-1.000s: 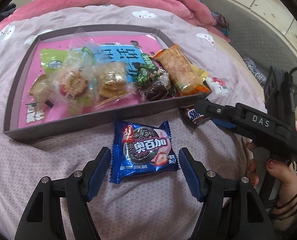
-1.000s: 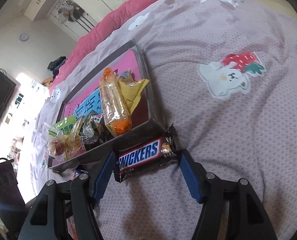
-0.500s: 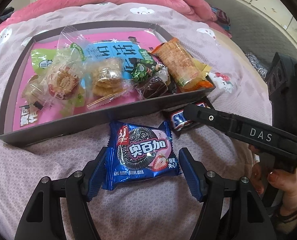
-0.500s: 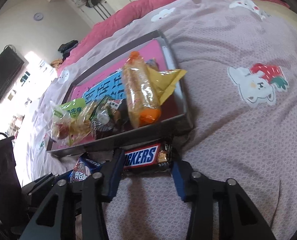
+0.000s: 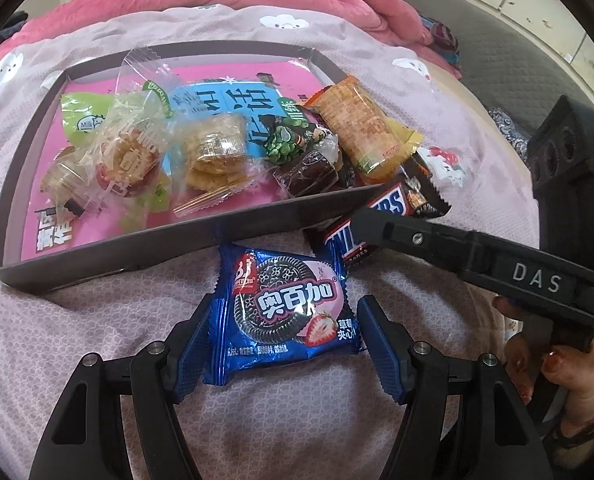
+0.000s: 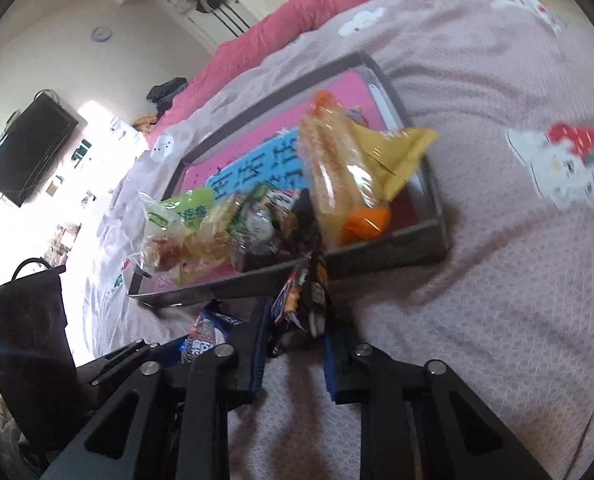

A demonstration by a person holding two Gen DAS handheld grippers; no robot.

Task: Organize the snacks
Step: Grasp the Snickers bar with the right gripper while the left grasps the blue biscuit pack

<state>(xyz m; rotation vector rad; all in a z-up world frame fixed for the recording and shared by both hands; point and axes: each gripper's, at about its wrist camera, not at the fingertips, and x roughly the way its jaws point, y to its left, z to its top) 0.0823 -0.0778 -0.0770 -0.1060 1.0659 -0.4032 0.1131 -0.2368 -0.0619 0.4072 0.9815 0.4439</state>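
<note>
Right wrist view: Snickers bar, brown crinkled foil wrapper, squeezed end-on in the right hand-held gripper, whose blue pads had closed from straddling it a second earlier to a firm pinch. The bar had tipped up off the bed cover and leaned against the near wall of the tray; judged ready for lifting in. Left wrist view: blue cookie packet, glossy, pillow-shaped, serrated ends, flat on the quilted cover between the narrowing jaws of the left hand-held gripper, pads not yet pressing. Tray: shallow, grey-walled, pink printed base, holding clear cellophane biscuits, an orange cracker pack and a dark brownie.
</note>
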